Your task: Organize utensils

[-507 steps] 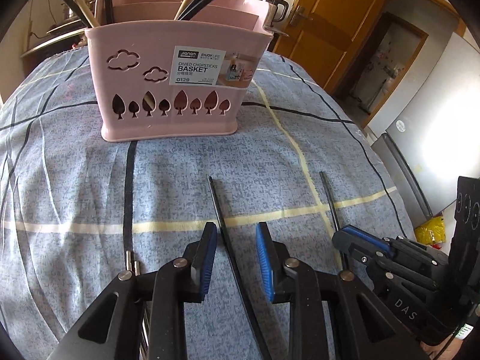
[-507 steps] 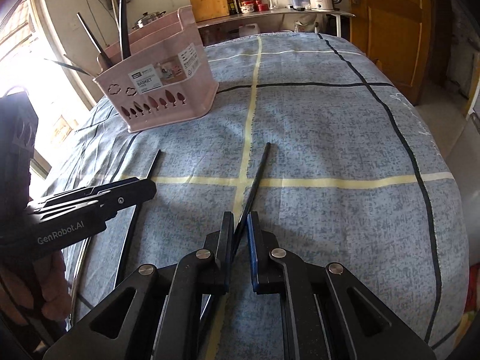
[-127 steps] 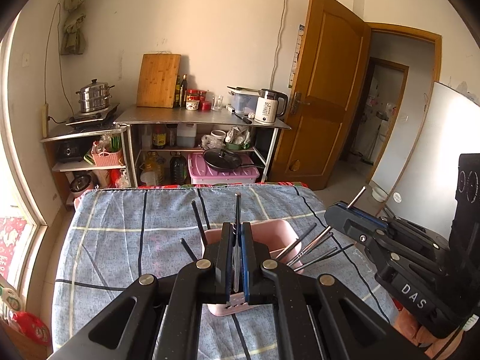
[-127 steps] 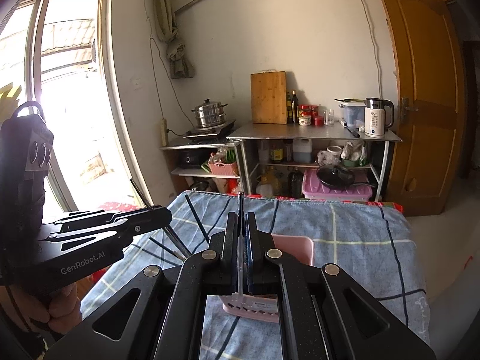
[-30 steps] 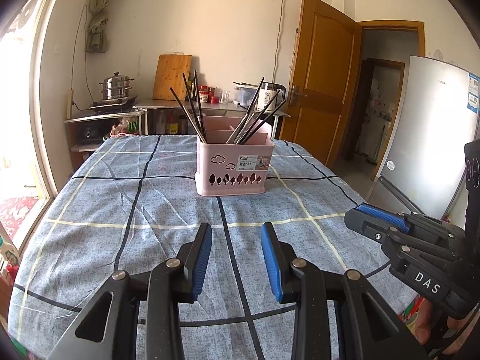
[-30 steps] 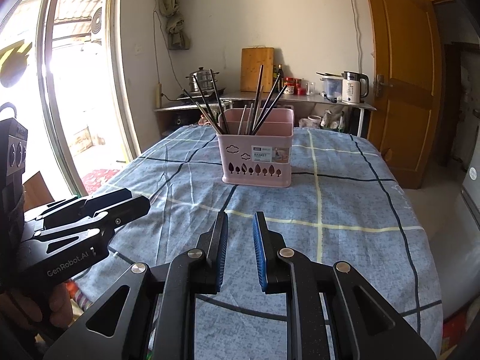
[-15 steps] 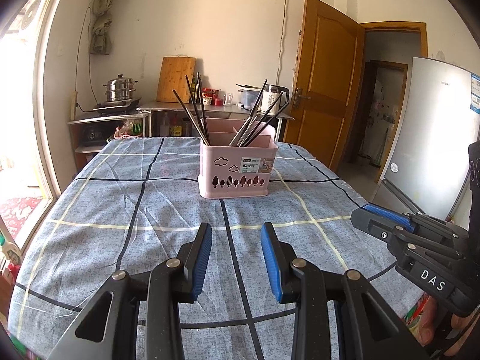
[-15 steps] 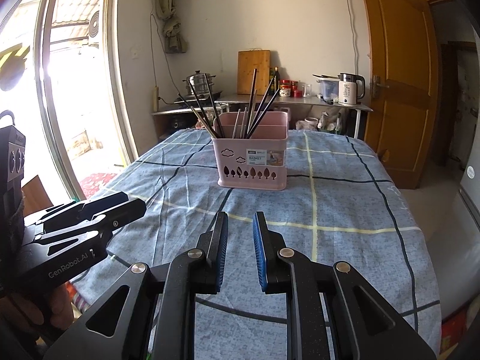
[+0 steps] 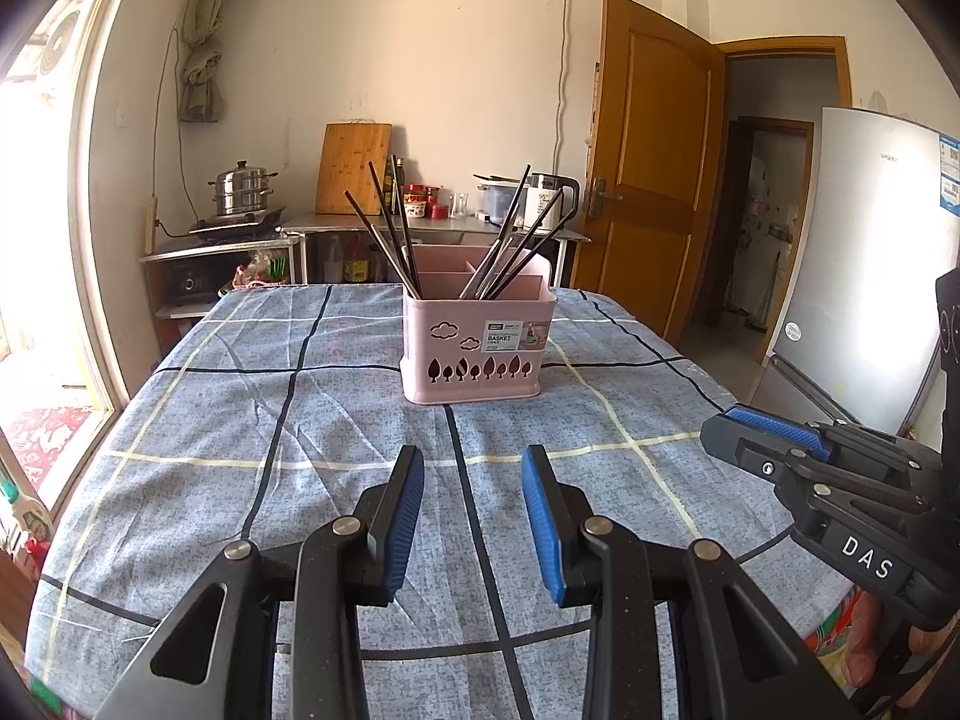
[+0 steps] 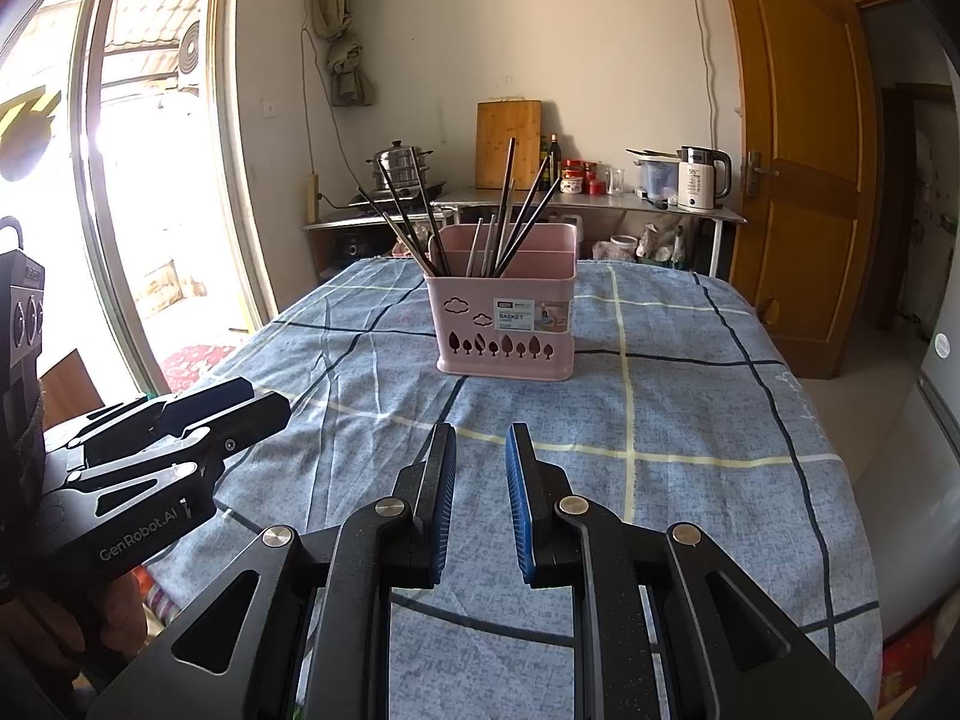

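Observation:
A pink divided basket (image 9: 474,354) stands upright in the middle of the table; it also shows in the right wrist view (image 10: 507,324). Several dark chopsticks (image 9: 390,228) lean in its left and right compartments (image 10: 414,222). My left gripper (image 9: 471,474) is open and empty, held above the near part of the table, well short of the basket. My right gripper (image 10: 480,462) is open and empty, beside the left one. Each gripper shows in the other's view: the right one (image 9: 780,438), the left one (image 10: 204,402).
A blue checked cloth (image 9: 300,420) covers the table. Behind it stand metal shelves with a steamer pot (image 9: 243,195), a cutting board (image 9: 354,168) and a kettle (image 10: 699,177). A wooden door (image 9: 648,180) and a fridge (image 9: 870,276) are on the right, a window on the left.
Both grippers have drawn back slightly and levelled out, so the basket looks a little farther and lower. Both stay open and empty. Earlier each gripper carried a chopstick to the basket.

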